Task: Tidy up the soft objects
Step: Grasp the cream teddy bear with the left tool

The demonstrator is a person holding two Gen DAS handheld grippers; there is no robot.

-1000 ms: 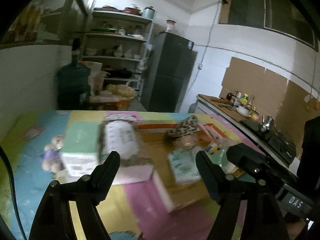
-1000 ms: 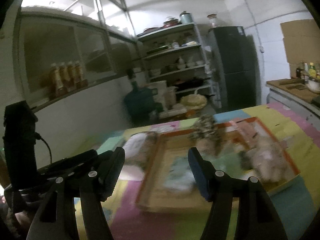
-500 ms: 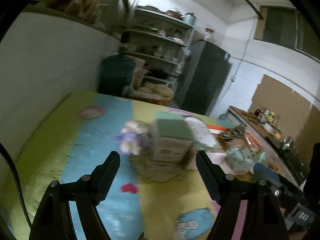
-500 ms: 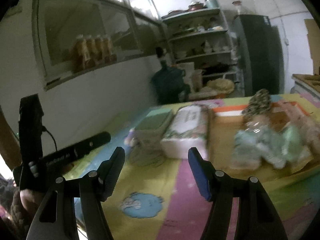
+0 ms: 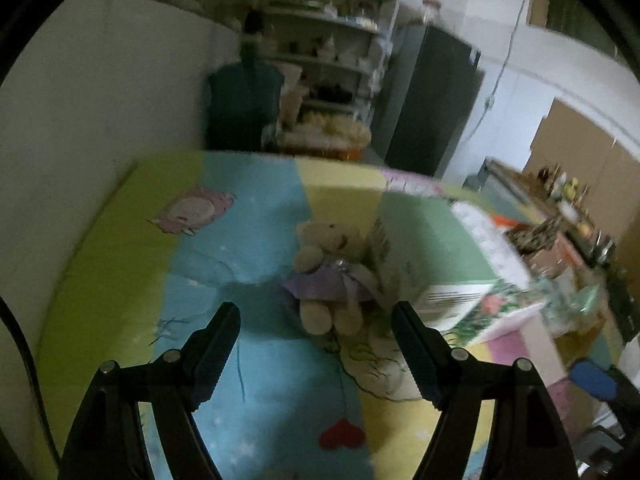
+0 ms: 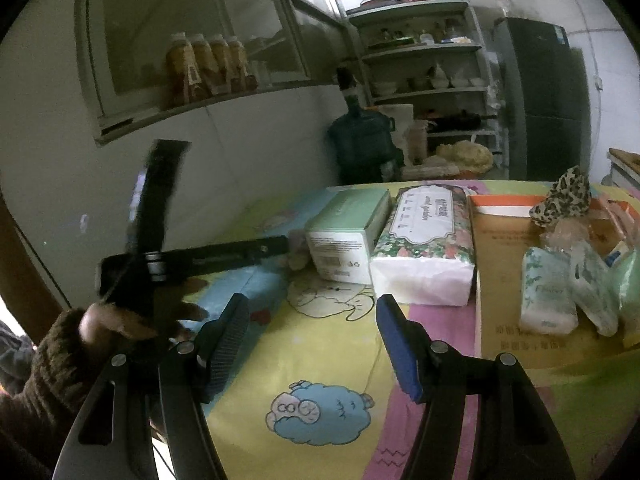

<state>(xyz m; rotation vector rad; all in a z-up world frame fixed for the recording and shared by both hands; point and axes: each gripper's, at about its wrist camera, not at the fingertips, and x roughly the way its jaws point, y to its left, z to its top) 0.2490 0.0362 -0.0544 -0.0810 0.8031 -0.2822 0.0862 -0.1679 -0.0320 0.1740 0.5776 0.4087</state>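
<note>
**Left gripper lining up on the teddy bear; nothing picked up yet**

The counter (image 5: 120, 248), covered by a pastel cartoon-print mat in yellow, blue, green and pink panels, carries everything. To the right lies a flat brown cardboard tray with an orange rim (image 6: 504, 248), holding a leopard-print fabric piece (image 6: 562, 200) and several small plastic-wrapped tissue packs (image 6: 548, 292). Just left of the tray lies a large floral-wrapped pack of white tissues (image 6: 428, 248), and touching its left side stands a green-and-white tissue box (image 6: 348, 236). Against that box leans a small cream plush teddy bear in a lilac dress (image 5: 330, 276).

The left gripper (image 5: 316, 344) hovers above the mat with its jaws wide and empty, the bear straight ahead between them. The right gripper (image 6: 312, 344), jaws also wide and empty, faces the floral pack.

This looks like the approach step. Next, the left gripper likely needs to descend, straddle the bear's body and close gently, keeping clear of the box.
</note>
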